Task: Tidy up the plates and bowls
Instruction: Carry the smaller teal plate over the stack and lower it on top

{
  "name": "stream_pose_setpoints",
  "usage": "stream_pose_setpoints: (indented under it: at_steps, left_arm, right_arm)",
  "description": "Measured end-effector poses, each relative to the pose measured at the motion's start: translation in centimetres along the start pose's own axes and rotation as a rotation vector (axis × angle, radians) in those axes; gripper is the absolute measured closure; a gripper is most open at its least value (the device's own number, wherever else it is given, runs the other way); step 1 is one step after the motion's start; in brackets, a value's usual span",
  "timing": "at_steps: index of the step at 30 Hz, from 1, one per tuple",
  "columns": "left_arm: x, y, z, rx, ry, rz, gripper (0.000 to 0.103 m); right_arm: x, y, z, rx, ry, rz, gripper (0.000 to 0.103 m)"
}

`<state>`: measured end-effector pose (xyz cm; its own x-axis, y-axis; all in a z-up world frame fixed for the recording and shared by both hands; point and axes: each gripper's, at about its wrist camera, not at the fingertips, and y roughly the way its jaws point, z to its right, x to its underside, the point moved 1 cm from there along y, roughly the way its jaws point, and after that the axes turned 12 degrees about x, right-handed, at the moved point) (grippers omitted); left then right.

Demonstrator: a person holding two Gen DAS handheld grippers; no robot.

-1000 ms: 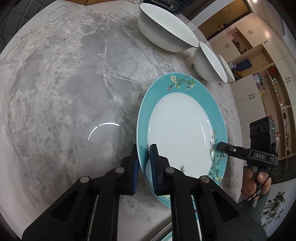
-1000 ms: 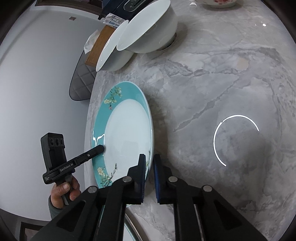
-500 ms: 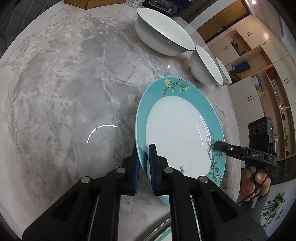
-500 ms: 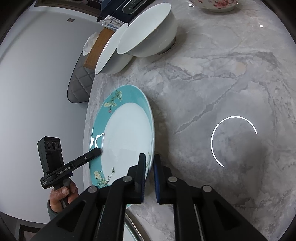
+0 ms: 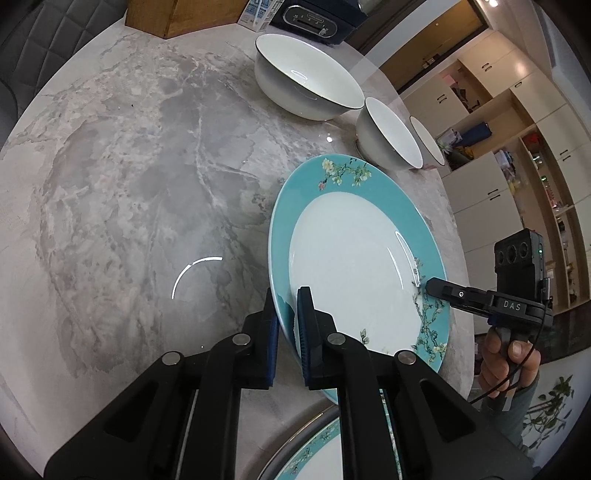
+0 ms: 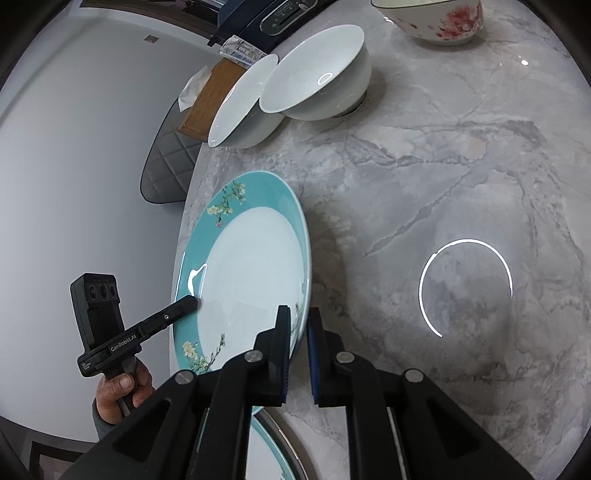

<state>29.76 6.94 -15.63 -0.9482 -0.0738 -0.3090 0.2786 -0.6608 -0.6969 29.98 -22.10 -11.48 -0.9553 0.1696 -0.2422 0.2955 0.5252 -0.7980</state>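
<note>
Both claws, left (image 5: 287, 314) and right (image 6: 298, 332), pinch opposite rims of the plate (image 5: 354, 254) above the worktop (image 5: 129, 184). Only the right view shows a red-flowered bowl (image 6: 439, 22)

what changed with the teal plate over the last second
The teal plate, pinched at opposite rims by the left hand-held gripper and right hand-held gripper, shifted slightly in view, apparently carried along the marble table. Both grips and the white bowls stayed unchanged.

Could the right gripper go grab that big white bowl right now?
Probably not: the right gripper is shut on the teal plate rim, as is the left gripper. The big white bowl sits beyond.
</note>
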Motion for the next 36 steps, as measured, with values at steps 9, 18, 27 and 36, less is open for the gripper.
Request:
stream_pose_setpoints:
  at_steps: [9, 18, 27, 36]
  left_arm:
    - [3.3, -2.6, 2.5, 0.014, 0.033, 0.006, 0.095]
    - [8.2, -5.3, 4.6, 0.021, 0.05, 0.017, 0.095]
    - [12.9, -7.0, 5.1, 0.024, 0.051, 0.032, 0.095]
    - [17.0, -7.8, 4.7, 0.017, 0.051, 0.039, 0.095]
  right_arm:
    - [3.2, -3.0, -1.1, -0.016, -0.03, 0.036, 0.091]
    - [8.1, -5.1, -1.6, -0.029, -0.055, 0.054, 0.09]
    - [13.1, -6.5, -2.2, -0.032, -0.075, 0.071, 0.088]
    - [17.3, -6.5, -2.3, -0.033, -0.081, 0.067, 0.087]
